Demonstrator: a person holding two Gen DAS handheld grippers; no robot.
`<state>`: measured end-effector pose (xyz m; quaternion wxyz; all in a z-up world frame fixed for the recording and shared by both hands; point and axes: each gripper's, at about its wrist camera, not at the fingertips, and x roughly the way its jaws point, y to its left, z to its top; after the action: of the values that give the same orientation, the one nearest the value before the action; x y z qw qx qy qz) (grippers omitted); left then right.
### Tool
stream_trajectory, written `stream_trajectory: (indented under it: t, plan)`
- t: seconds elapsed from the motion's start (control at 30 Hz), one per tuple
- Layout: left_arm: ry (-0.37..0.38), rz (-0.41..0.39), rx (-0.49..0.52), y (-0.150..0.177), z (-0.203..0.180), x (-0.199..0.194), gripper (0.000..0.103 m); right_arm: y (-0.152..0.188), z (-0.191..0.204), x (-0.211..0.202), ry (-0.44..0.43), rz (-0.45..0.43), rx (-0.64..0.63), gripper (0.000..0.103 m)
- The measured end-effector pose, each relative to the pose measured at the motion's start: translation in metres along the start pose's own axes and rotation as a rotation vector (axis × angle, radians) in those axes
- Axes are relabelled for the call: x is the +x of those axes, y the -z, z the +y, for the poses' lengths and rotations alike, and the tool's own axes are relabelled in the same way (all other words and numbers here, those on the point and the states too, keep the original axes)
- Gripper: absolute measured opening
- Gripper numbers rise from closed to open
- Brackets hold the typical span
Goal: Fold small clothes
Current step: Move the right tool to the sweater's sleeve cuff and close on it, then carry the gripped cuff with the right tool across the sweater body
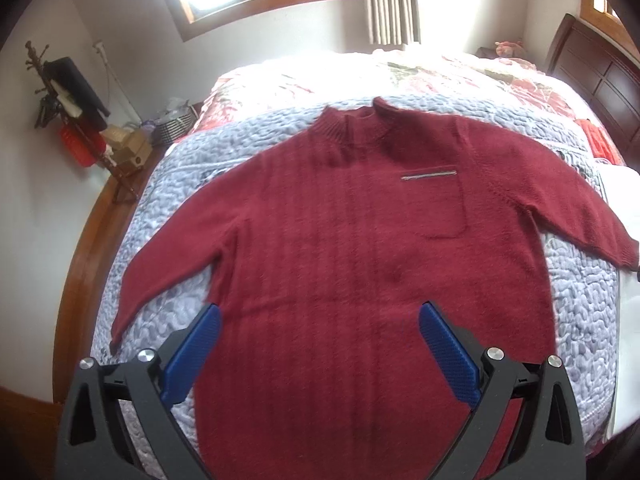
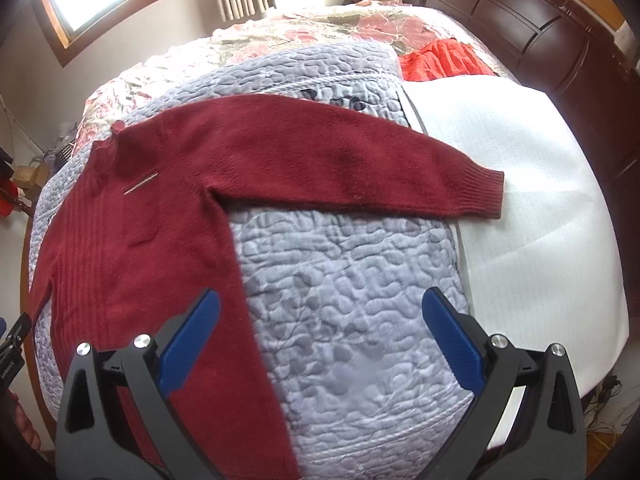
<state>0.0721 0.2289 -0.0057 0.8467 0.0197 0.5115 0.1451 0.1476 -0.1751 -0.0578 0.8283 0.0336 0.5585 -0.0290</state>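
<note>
Sweater (image 1: 360, 248) flat on grey quilt (image 2: 352, 300), both tongs (image 1: 320, 320) (image 2: 320, 312) wide open, empty.

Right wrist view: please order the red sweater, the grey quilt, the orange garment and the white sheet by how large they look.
1. grey quilt
2. red sweater and white sheet, too similar to rank
3. orange garment, farthest away

Red sweater (image 1: 352, 248) flat on quilt (image 1: 168, 216); left gripper (image 1: 320, 316) open above.

A bed (image 2: 520, 184) carries a grey quilt (image 2: 340, 280); a red sweater (image 1: 340, 240) lies flat on it, sleeves spread.
</note>
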Motion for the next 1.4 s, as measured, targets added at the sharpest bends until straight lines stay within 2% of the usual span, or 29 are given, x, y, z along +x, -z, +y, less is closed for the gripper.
stream_trajectory:
  t: [0.13,0.33,0.5,0.67,0.87,0.97,1.03,1.1,1.13,1.17,1.2,1.23,1.3,1.4]
  plan:
    - [0.034,-0.001,-0.010,-0.030,-0.051,0.019,0.099,-0.031,-0.053,0.041,0.020,0.058,0.035,0.100]
    - [0.068,-0.012,-0.005,-0.065,-0.122,0.039,0.099,-0.062,-0.132,0.084,0.108,0.081,0.070,0.100]
    - [0.074,-0.006,0.018,-0.083,-0.166,0.054,0.099,-0.077,-0.187,0.118,0.085,0.125,0.138,0.100]
    - [0.091,-0.009,0.033,-0.093,-0.194,0.056,0.099,-0.081,-0.214,0.137,0.006,0.130,0.177,0.100]
    - [0.098,-0.037,0.042,-0.096,-0.202,0.047,0.099,-0.083,-0.242,0.162,-0.098,0.168,0.274,0.100]
    - [0.079,-0.042,0.039,-0.097,-0.195,0.048,0.099,-0.086,-0.245,0.162,-0.128,0.156,0.268,0.098]
    - [0.068,-0.042,0.026,-0.097,-0.188,0.049,0.099,-0.089,-0.242,0.161,-0.105,0.150,0.243,0.091]
    - [0.058,-0.037,0.012,-0.097,-0.182,0.051,0.099,-0.092,-0.239,0.161,-0.073,0.147,0.212,0.063]
    - [0.052,-0.033,0.007,-0.096,-0.179,0.053,0.099,-0.094,-0.238,0.161,-0.061,0.150,0.199,0.059]
    - [0.047,-0.028,0.002,-0.095,-0.175,0.055,0.099,-0.095,-0.239,0.161,-0.050,0.152,0.196,0.050]
    - [0.043,-0.024,-0.001,-0.095,-0.172,0.056,0.099,-0.096,-0.239,0.160,-0.041,0.149,0.192,0.023]
    - [0.039,-0.022,-0.005,-0.094,-0.168,0.056,0.099,-0.095,-0.241,0.160,-0.056,0.158,0.193,0.008]
    - [0.027,-0.018,-0.013,-0.093,-0.159,0.058,0.099,-0.094,-0.246,0.159,-0.121,0.159,0.234,0.008]
    - [0.012,-0.012,-0.030,-0.090,-0.141,0.060,0.099,-0.094,-0.243,0.145,-0.140,0.123,0.234,0.007]
